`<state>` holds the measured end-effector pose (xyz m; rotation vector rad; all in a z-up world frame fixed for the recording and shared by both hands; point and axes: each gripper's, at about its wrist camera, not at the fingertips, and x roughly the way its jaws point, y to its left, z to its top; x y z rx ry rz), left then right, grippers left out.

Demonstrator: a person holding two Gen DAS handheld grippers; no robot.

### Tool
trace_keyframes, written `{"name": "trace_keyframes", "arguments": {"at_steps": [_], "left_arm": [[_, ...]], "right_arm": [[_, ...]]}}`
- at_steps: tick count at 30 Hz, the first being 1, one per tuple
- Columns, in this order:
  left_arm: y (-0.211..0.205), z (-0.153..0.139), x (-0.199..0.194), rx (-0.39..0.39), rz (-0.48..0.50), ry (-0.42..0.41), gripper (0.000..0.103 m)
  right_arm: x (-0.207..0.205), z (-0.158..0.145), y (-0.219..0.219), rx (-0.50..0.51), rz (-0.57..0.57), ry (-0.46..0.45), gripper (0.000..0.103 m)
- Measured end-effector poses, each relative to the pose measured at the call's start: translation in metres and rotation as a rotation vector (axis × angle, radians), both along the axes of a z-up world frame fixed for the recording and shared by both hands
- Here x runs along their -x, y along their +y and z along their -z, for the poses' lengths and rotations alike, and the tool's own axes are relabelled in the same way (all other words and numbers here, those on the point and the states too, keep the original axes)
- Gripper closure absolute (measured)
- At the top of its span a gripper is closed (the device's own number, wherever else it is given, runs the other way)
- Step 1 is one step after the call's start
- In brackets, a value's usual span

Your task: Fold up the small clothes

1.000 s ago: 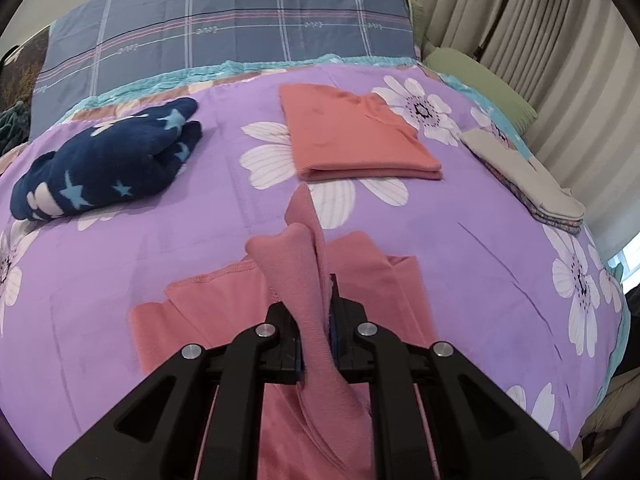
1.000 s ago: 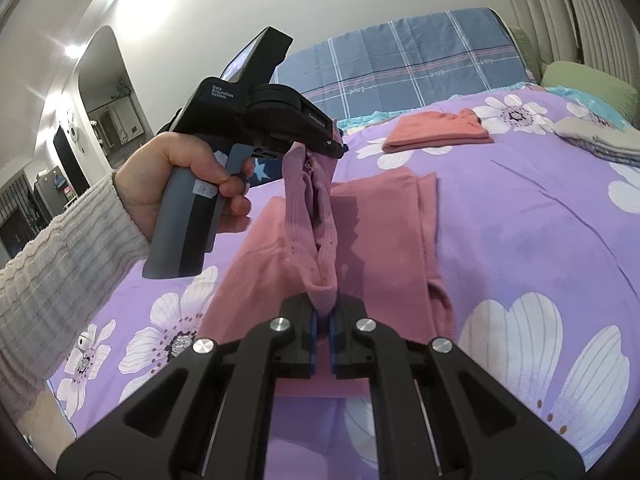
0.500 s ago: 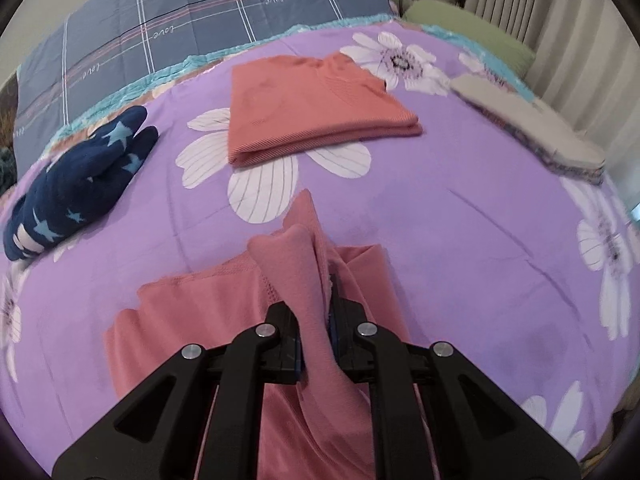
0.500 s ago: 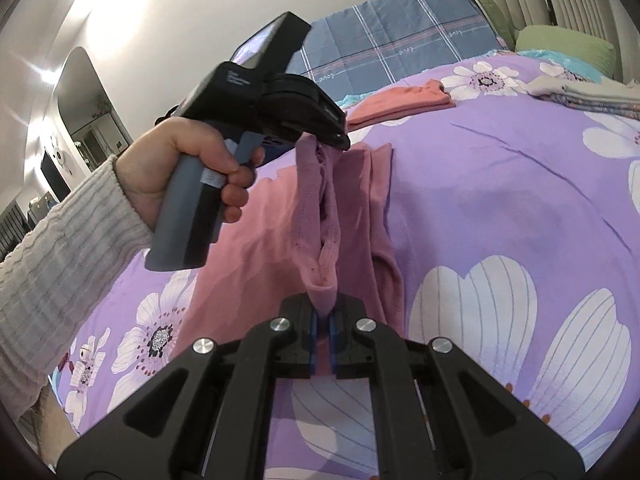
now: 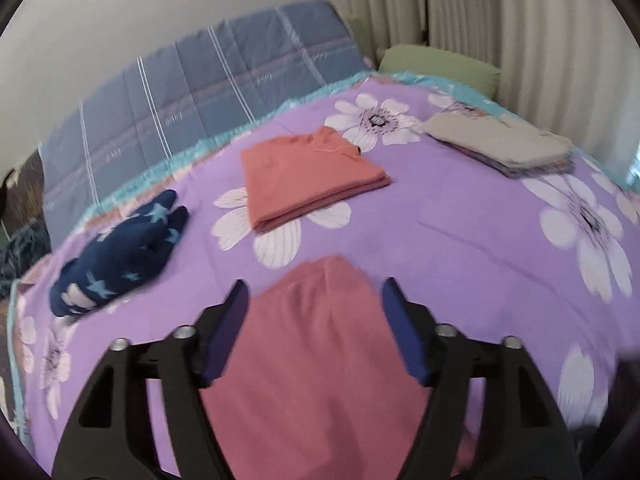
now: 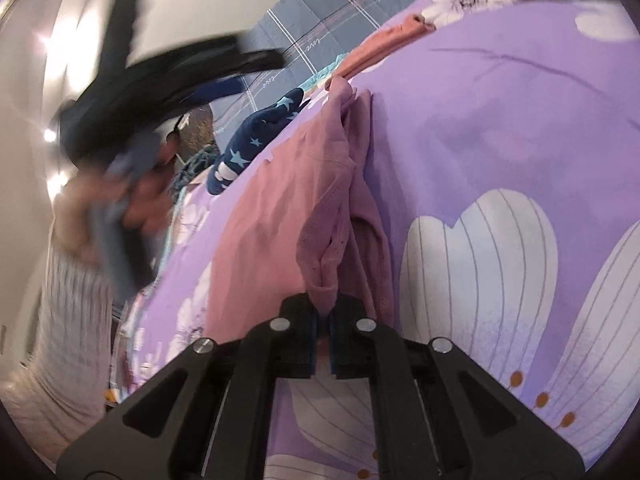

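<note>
A pink garment (image 5: 316, 360) lies flat on the purple flowered bedspread (image 5: 460, 232), just beneath my left gripper (image 5: 315, 284). That gripper's jaws are opening; the cloth shows in the gap below them, and the blue pads (image 5: 224, 332) do not press on it. My right gripper (image 6: 324, 308) is shut on a bunched fold of the same pink garment (image 6: 272, 216), low over the bed. In the right wrist view the left tool appears as a dark blur at upper left, held by a hand (image 6: 92, 208) in a ribbed sleeve.
Beyond the pink garment are a folded orange top (image 5: 308, 176), a navy star-print bundle (image 5: 120, 256) to the left and a folded grey stack (image 5: 500, 144) to the right. A blue plaid quilt (image 5: 200, 88), a green pillow (image 5: 440, 64) and curtains (image 5: 520, 20) line the far side.
My left gripper let go of the raised pink fold, opened wide and pulled back upward; the cloth now lies flat. My right gripper rolled and sank toward the bed, still gripping its fold.
</note>
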<state>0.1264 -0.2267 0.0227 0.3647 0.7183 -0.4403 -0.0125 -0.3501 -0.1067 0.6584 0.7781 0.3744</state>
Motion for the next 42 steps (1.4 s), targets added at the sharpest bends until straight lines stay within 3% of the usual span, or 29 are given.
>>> {"name": "trace_keyframes", "arguments": {"at_steps": [8,13,17,26,29,31,34,37,40,42], "left_arm": [[0.071,0.038,0.108,-0.036,0.045,0.047,0.025],[0.086,0.073,0.153,-0.082,0.045,0.087,0.025],[0.083,0.087,0.158,-0.138,0.019,0.052,0.025],[0.095,0.085,0.146,-0.096,-0.126,-0.004,0.025],[0.105,0.094,0.147,-0.207,-0.203,-0.053,0.025],[0.119,0.104,0.146,-0.257,-0.254,-0.042,0.022],[0.137,0.101,0.148,-0.174,-0.281,-0.009,0.021],[0.135,0.101,0.149,-0.181,-0.282,-0.011,0.021],[0.135,0.101,0.149,-0.178,-0.270,-0.001,0.021],[0.140,0.101,0.147,-0.144,-0.271,0.022,0.021]], "right_arm": [[-0.008,0.005,-0.006,-0.074,-0.005,0.047,0.099],[-0.013,-0.002,-0.003,-0.073,-0.003,0.054,0.099],[-0.009,-0.010,-0.005,-0.096,-0.005,0.045,0.098],[-0.006,-0.025,-0.009,-0.133,-0.014,0.019,0.099],[-0.009,-0.021,-0.011,-0.145,-0.007,0.044,0.099],[-0.009,-0.013,-0.013,-0.130,-0.004,0.074,0.099],[-0.006,0.008,-0.016,-0.136,-0.012,0.139,0.099],[-0.003,0.023,-0.019,-0.149,-0.003,0.172,0.098],[0.003,0.012,-0.018,-0.109,-0.002,0.135,0.097],[0.009,-0.001,-0.016,-0.018,0.015,0.081,0.096]]}}
